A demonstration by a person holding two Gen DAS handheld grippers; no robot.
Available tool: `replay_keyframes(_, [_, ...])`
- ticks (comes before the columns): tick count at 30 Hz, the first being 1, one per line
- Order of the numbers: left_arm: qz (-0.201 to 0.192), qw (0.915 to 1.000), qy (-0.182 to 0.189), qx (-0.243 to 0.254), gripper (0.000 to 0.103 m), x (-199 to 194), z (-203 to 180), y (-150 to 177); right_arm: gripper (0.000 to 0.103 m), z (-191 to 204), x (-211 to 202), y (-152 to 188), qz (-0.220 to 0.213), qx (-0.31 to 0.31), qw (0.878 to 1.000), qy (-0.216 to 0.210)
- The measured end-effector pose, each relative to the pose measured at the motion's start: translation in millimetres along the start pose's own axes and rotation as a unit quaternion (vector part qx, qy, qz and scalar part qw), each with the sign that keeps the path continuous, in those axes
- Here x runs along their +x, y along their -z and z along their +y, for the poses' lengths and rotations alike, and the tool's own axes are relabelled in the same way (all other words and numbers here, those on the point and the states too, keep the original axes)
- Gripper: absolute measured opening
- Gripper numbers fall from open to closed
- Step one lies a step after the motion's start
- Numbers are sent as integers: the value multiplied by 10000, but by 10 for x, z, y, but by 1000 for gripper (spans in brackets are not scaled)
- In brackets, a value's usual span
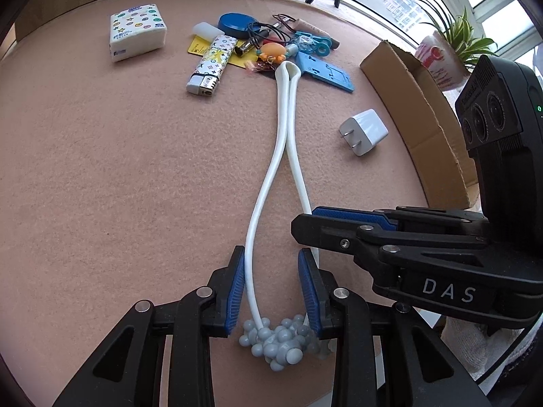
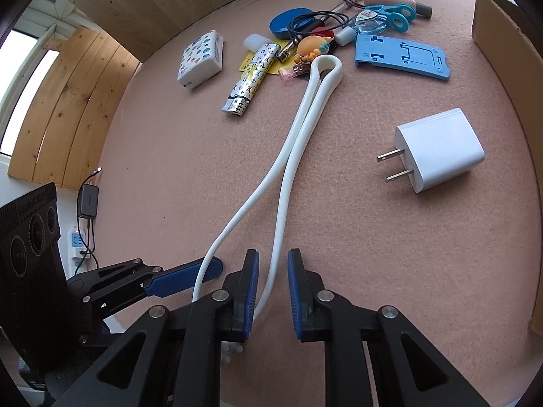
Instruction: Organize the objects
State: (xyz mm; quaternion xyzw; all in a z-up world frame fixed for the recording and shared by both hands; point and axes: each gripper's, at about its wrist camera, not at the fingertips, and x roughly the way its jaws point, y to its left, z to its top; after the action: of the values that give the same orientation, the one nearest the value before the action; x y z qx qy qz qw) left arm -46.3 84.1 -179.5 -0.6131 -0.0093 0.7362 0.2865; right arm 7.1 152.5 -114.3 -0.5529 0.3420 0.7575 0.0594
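Observation:
A white cord (image 1: pixel 283 129) lies folded on the pink mat, its loop end far away by a pile of small things. Its left strand ends in a grey bead cluster (image 1: pixel 281 339). My left gripper (image 1: pixel 271 254) is shut on that cluster, deep between its blue pads. The right strand (image 2: pixel 276 247) runs between the jaws of my right gripper (image 2: pixel 273 254), which stand narrowly apart; it touches only the left pad. In the left wrist view the right gripper (image 1: pixel 305 220) reaches in from the right, across that strand.
A white charger plug (image 2: pixel 437 149) lies to the right, with a cardboard box (image 1: pixel 424 108) beyond it. Farther back are a tissue pack (image 1: pixel 137 32), a patterned lighter (image 1: pixel 212 64), a blue phone stand (image 2: pixel 404 56) and several tangled small items (image 1: pixel 271 37). A potted plant (image 1: pixel 437 57) stands behind the box.

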Motion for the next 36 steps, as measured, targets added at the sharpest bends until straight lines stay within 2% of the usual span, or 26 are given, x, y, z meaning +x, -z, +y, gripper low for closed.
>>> replay_keyframes(4, [-4,10000,-53,35,25,15,-7,-9,16,16,16,46,-22,-7,10000,-22])
replay_keyframes(10, [8,10000,-9,12,22,14,-19,6,10,-32,-9,64,-69,144,9998,-137])
replay_keyframes(19, [-64,9998,178,-101,21,-5,-153,1,9,-101,-236,50,-323,138,9992,-196])
replay_keyframes(26, [-303,9988,358,-107,20,-107,-408,-75,9,-189,-496,45,-599,170,9979,-154])
replay_keyframes(36, [-559,9967,547,205,20,-198,-959,-297,9,-494,-1009,40,-1062,346,9937,-94])
